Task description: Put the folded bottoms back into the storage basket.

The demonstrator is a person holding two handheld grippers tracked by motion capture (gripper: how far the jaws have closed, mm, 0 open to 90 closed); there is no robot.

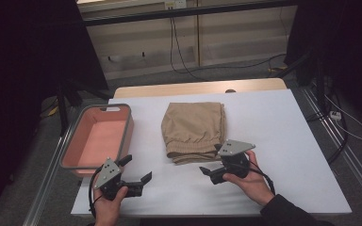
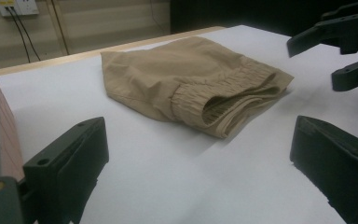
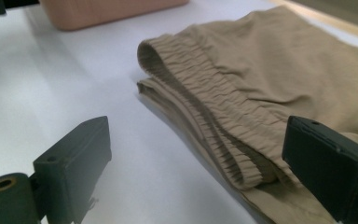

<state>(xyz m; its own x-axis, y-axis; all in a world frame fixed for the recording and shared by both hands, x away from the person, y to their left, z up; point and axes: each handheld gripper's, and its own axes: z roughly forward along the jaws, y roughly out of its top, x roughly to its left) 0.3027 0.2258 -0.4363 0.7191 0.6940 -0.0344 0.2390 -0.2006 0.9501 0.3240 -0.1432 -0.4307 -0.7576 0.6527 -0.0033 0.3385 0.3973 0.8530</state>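
From the high view I saw the folded tan shorts point(image 1: 193, 131) lying mid-table, their long axis running away from me, the elastic waistband point(image 1: 195, 154) at the near end. The table point(image 1: 283, 141) was covered in white, a wooden edge showing at its far side; beyond lay grey floor, cables and pale wall panels. A pink bin point(image 1: 99, 139) sat at the table's left edge. My left gripper point(image 1: 136, 172) hovered near the bin's front corner, fingers apart. My right gripper point(image 1: 214, 173) hung just beside the waistband, fingers apart, holding nothing. I could read no writing.
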